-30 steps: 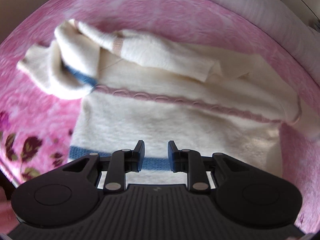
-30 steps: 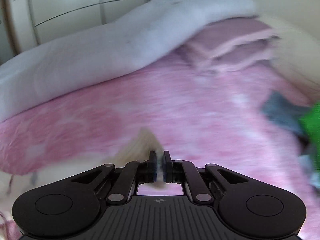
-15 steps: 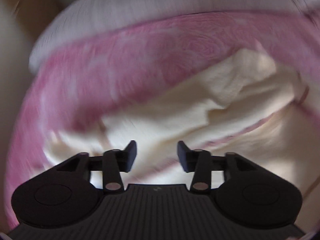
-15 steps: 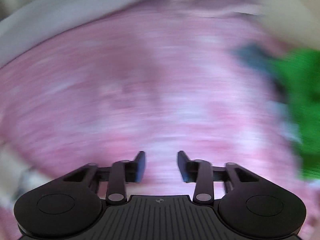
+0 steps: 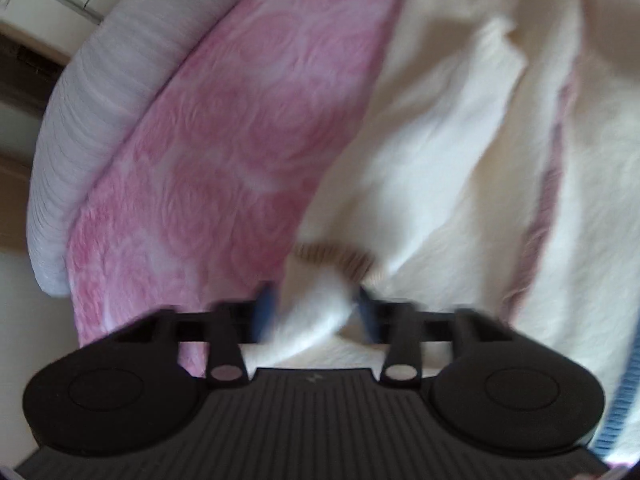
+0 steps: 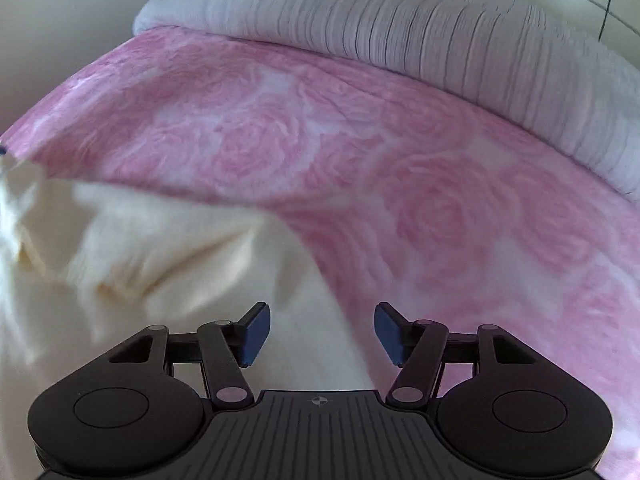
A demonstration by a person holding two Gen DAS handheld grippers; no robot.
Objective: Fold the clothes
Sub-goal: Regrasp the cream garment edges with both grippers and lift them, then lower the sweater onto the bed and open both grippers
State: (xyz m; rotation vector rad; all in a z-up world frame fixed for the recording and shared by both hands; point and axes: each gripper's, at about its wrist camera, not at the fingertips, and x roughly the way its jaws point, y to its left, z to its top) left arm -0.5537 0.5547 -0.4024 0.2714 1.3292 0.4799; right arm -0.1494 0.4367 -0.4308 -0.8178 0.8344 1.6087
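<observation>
Left gripper [image 5: 314,312]: my jaws stand wide with a cream fold of the sweater [image 5: 440,168] bunched between them; blur hides whether they touch it. The ribbed cuff [image 5: 340,256] lies just beyond. Right gripper [image 6: 322,332]: jaws wide, nothing gripped, over the sweater's [image 6: 160,248] edge. Sweater lies on the pink blanket [image 6: 400,160], white duvet [image 6: 440,32] behind.

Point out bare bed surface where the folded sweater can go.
Free: the pink rose blanket, between the cream sweater and the white ribbed duvet. Crowded: around the left gripper, where sweater fabric bunches.
</observation>
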